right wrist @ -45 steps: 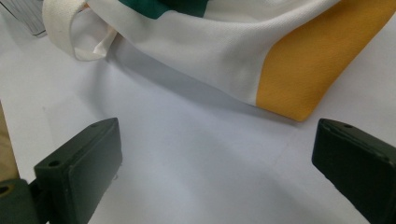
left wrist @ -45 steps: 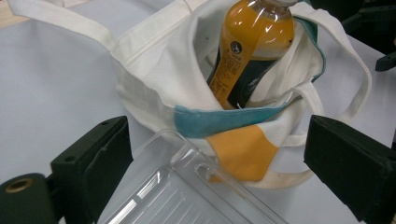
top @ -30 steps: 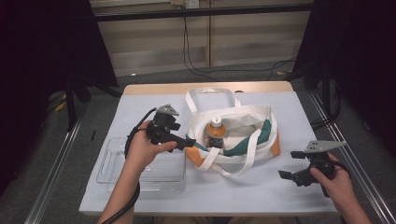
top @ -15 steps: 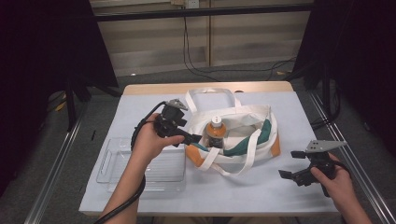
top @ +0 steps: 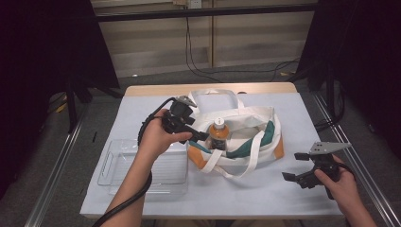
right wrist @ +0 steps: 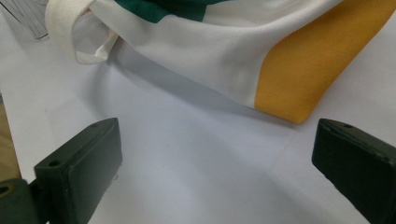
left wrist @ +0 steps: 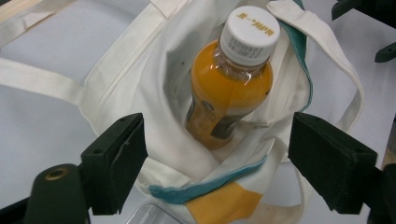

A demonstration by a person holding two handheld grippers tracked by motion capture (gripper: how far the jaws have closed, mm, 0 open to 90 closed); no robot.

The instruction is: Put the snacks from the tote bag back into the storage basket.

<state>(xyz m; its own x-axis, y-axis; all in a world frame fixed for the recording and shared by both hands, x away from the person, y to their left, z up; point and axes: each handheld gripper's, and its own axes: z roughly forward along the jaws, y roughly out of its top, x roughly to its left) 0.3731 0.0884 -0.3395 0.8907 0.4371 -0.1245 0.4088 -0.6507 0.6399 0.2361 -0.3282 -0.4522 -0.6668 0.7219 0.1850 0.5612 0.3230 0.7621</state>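
Observation:
A white tote bag [top: 246, 137] with green and orange panels lies open in the middle of the table. An orange-drink bottle [top: 219, 134] with a white cap stands inside it, leaning a little. My left gripper [top: 202, 137] hovers at the bag's left rim, open, pointing down at the bottle [left wrist: 229, 88] with nothing between its fingers. In the left gripper view the gripper [left wrist: 219, 161] has the bag's mouth [left wrist: 154, 93] between its jaws. My right gripper [top: 294, 166] rests open near the front right; in its own view this gripper [right wrist: 210, 163] faces the bag's orange corner [right wrist: 308, 70].
A clear plastic tray [top: 118, 165] sits at the front left, partly under my left forearm. The bag's straps [top: 213, 94] spread over the white tabletop [top: 265, 198]. Bare table lies between the bag and the right gripper. Metal rails run along both sides.
My left hand has lifted and shifted slightly away and to the right, tilting its gripper over the bag's rim. The bottle stays in the bag. The right gripper has not moved.

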